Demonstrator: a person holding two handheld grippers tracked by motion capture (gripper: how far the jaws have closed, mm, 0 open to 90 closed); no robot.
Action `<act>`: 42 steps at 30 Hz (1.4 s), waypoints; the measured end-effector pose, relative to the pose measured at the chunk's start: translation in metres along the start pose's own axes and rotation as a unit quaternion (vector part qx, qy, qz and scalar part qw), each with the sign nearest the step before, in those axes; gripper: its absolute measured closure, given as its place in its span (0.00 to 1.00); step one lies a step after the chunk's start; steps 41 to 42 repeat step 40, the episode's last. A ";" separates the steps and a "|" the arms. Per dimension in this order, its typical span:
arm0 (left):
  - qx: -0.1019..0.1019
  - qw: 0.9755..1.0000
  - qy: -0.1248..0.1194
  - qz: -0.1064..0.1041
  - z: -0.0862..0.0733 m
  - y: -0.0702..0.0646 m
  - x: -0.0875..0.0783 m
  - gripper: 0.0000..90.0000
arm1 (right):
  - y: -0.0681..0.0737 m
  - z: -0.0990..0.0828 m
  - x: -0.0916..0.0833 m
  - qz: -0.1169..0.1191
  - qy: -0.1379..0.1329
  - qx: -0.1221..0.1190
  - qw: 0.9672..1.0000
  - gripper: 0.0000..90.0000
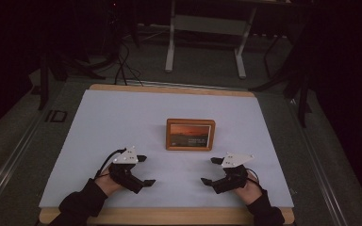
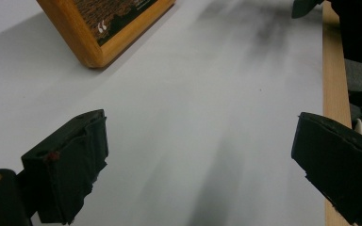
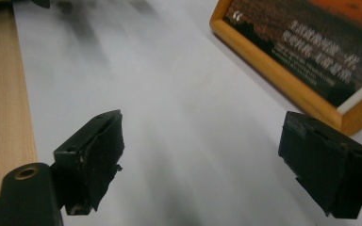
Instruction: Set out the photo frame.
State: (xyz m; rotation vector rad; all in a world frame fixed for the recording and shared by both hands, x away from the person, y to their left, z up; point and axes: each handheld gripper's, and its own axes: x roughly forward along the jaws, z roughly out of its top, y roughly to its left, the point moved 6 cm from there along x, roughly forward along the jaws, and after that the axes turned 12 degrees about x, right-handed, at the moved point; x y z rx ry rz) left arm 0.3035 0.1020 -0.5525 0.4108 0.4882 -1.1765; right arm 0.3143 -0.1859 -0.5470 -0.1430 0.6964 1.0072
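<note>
- The floor (image 1: pixel 37 117) left of the table carries the pale marking "ID" (image 1: pixel 55 116), seen in the high view.
- The picture in the wooden frame (image 1: pixel 190 134) bears a large white opening quotation mark (image 3: pixel 238 16) at its corner; it also shows in the left gripper view (image 2: pixel 102 28).
- Lines of pale print (image 3: pixel 320 56) run across the picture's dark part, too blurred to read.
</note>
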 end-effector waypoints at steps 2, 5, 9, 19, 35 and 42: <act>0.001 1.000 0.001 0.001 0.000 0.000 0.000 0.06 | 0.000 -0.002 0.000 0.001 0.001 0.001 1.000 0.15; 0.003 1.000 0.002 -0.001 0.000 -0.001 0.001 0.06 | 0.000 -0.008 -0.002 -0.003 -0.006 0.007 1.000 0.15; 0.002 1.000 0.002 0.001 -0.001 -0.001 0.000 0.06 | 0.000 -0.012 -0.004 -0.014 -0.014 0.004 1.000 0.16; 0.003 1.000 0.003 -0.001 -0.001 -0.001 0.001 0.06 | -0.006 -0.020 -0.011 -0.011 -0.021 0.014 1.000 0.16; 0.006 1.000 0.004 0.001 -0.001 -0.001 0.000 0.06 | -0.017 -0.021 -0.019 -0.014 -0.054 0.033 0.998 0.16; 0.007 1.000 0.004 0.001 -0.001 -0.002 0.001 0.06 | -0.017 -0.021 -0.020 -0.019 -0.053 0.031 0.998 0.16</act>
